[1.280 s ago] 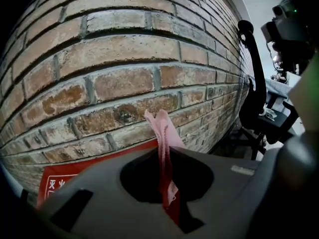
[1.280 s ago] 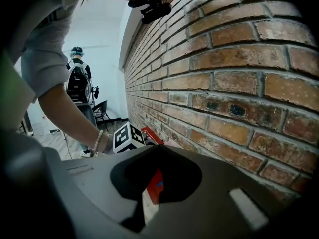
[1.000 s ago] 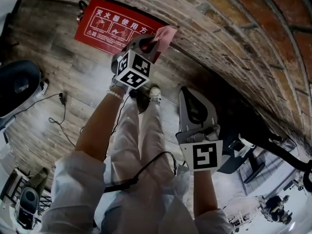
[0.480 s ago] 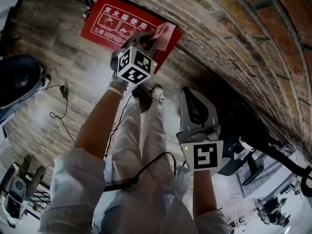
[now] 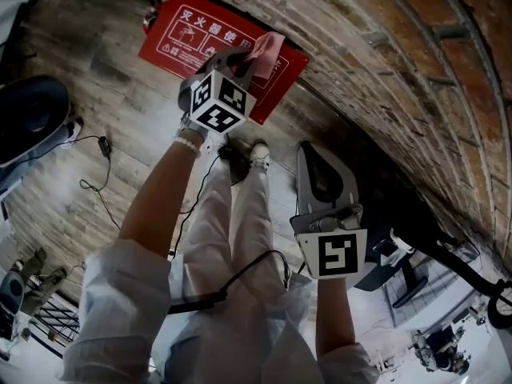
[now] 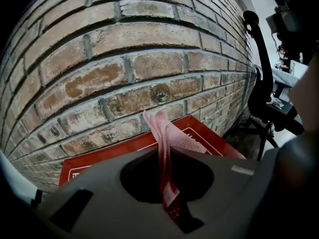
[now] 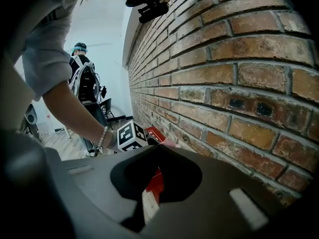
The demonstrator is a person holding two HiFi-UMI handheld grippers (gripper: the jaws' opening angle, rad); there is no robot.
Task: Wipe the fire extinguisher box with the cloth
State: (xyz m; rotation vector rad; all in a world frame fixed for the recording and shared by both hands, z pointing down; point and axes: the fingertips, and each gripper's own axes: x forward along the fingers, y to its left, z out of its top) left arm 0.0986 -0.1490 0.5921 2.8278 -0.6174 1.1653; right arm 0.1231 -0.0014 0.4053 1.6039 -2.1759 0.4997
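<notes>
**dusty_mop:** Looking for a sanity check here. The left tool (image 5: pixel 246 61) is clamped on a pink cloth (image 6: pixel 167 136), pinched through a fold so a floppy tuft sticks out past the tips. It hangs right over the red box (image 5: pixel 184 34), which lies flat on the wooden floor (image 5: pixel 104 110) against the brick wall (image 6: pixel 124 68). Good enough to wipe with?

**rag_dad:** Probably. The cloth looks soft and light, so my guess is it'll just drag wherever the tool goes, and a grip close to the fold stops it slipping out. The box lid looks stiff and smooth (painted metal, I'd bet), so it should take some pressure. I can't tell if the tuft touches the lid yet.

**dusty_mop:** And the right tool (image 5: pixel 320 178)?

**rag_dad:** Tips pressed together with nothing in them, held well back near the person's legs.
</notes>
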